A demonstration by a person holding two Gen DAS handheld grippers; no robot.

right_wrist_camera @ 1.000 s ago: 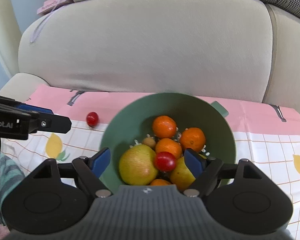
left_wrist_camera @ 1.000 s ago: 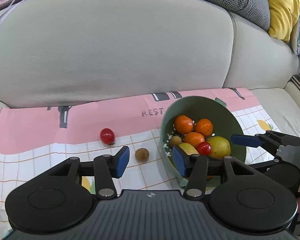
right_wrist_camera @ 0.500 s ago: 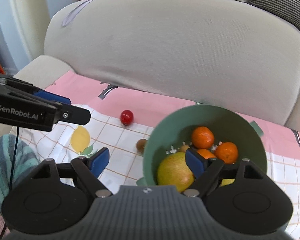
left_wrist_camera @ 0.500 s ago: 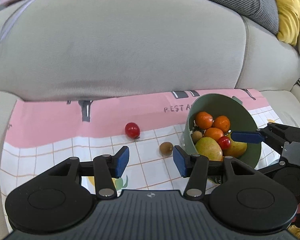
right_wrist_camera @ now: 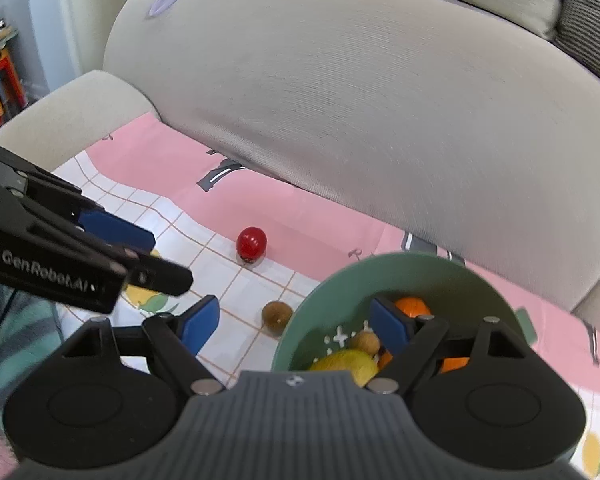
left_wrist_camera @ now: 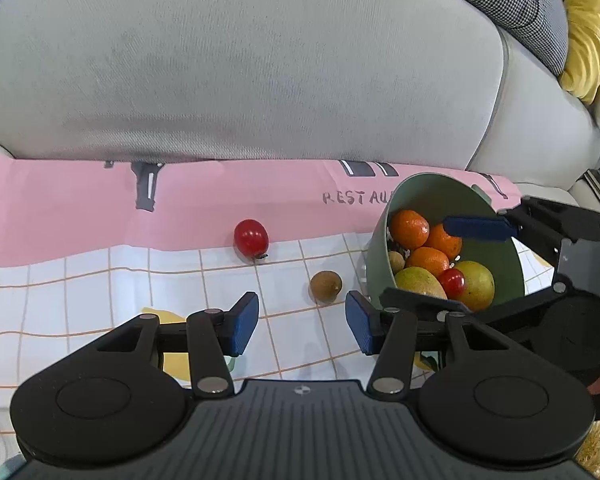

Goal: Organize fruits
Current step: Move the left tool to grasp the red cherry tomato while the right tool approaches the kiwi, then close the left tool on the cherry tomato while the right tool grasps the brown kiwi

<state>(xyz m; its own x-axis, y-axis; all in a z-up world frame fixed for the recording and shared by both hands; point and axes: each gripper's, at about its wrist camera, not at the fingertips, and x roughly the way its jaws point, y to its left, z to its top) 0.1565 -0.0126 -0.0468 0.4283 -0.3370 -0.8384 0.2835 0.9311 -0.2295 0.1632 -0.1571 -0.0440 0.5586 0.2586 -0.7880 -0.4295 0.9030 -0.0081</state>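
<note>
Both tools have slid leftward; the bowl (left_wrist_camera: 512, 280) now sits right of the left tool (left_wrist_camera: 302, 322), whose jaws gape empty just short of the small brown fruit (left_wrist_camera: 326, 286); light, round, prone to rolling, best pinched across its middle; right tool (right_wrist_camera: 296, 322) straddles the bowl's rim, unclenched.

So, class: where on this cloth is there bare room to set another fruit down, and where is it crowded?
Free: the checked cloth left of the red tomato, and the pink band under the sofa back. Crowded: around the small brown fruit beside the green bowl.
</note>
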